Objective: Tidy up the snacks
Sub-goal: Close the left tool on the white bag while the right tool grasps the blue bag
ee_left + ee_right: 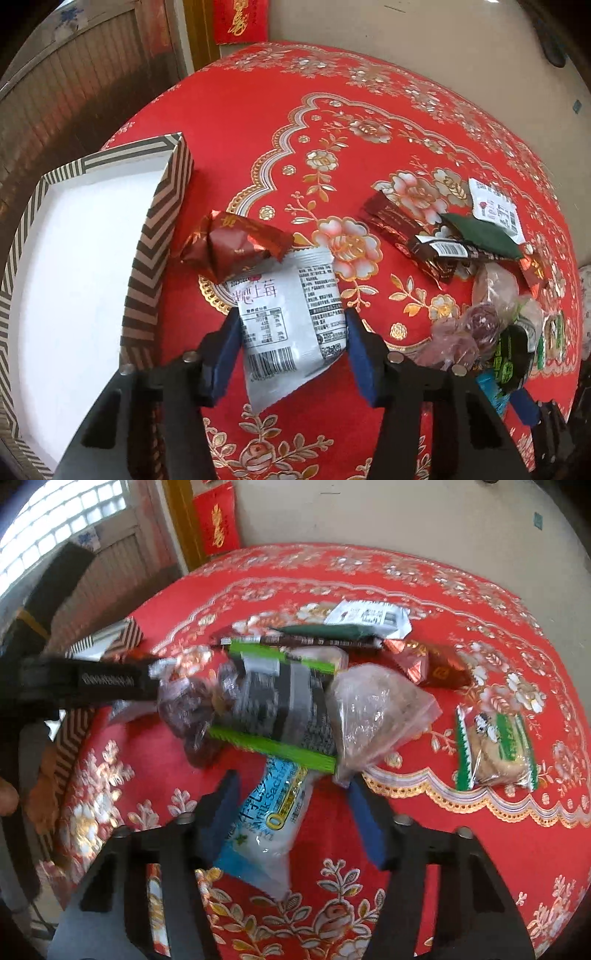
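The left hand-held gripper (291, 325) stood part-way open, its blue pads (360, 354) pressed against both side edges of a grey-white foil snack packet printed with black text and a barcode (291, 314). That packet sat above the red floral-patterned counter (369, 122), its long axis running away from the camera and leaning slightly left, its far end touching a crumpled dark red foil-wrapped sweet (232, 247). Just left of it stood a striped cardboard box with a white inside (155, 251). The right hand-held gripper (291, 794) was also part-way open, straddling a white and blue plastic milk-snack packet (269, 830); its left pad (225, 808) touched the packet, while the right pad stood apart from it. This packet's long axis ran from near left to far right, its far end tucked under a black packet with bright green edges (280, 709) in the pile of snacks.
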A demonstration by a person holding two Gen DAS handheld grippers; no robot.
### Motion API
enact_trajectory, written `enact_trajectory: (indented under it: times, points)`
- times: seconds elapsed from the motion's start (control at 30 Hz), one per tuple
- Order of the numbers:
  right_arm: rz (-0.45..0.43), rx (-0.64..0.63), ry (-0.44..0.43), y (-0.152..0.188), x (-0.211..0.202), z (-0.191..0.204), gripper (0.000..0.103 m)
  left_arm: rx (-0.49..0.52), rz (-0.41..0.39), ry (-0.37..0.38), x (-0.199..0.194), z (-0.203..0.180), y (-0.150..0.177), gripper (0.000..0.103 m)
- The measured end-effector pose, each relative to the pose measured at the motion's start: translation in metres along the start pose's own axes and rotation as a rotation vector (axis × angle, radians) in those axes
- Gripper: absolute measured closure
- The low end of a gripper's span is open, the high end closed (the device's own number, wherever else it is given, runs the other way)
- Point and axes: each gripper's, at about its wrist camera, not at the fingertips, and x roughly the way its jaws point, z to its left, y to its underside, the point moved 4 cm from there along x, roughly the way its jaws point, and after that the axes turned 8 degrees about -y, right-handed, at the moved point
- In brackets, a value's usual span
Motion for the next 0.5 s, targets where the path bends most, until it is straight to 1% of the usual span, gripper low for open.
enact_trajectory:
  times: [0.03, 0.07, 0.17, 0.23, 0.3, 0.37, 0.47, 0.5]
  points:
    - [0.003, -0.004, 0.002, 0.002, -0.002, -0.001, 0.065, 0.007, -0.009, 0.004, -0.001, 0.0, 0.002, 0.047]
    - [0.002, -0.006, -0.005, 0.003, -0.005, -0.003, 0.073, 0.013, -0.013, 0.01, -0.002, 0.002, 0.004, 0.047]
    - [0.002, -0.024, -0.003, 0.01, -0.017, -0.007, 0.073, 0.023, -0.01, 0.044, -0.006, 0.003, 0.01, 0.047]
    - [0.0, -0.019, -0.031, 0.014, -0.023, -0.009, 0.074, 0.029, -0.005, 0.066, -0.009, 0.005, 0.015, 0.047]
    - [-0.001, -0.03, -0.037, 0.019, -0.029, -0.008, 0.074, 0.038, -0.009, 0.075, -0.013, 0.007, 0.019, 0.047]
    - [-0.006, -0.037, -0.063, 0.021, -0.034, -0.003, 0.074, 0.045, -0.015, 0.083, -0.018, 0.009, 0.022, 0.047]
    - [-0.022, -0.06, -0.081, 0.021, -0.04, 0.007, 0.074, 0.052, -0.035, 0.079, -0.027, 0.014, 0.026, 0.047]
    - [-0.028, -0.065, -0.088, 0.02, -0.041, 0.01, 0.079, 0.054, -0.043, 0.078, -0.031, 0.017, 0.027, 0.047]
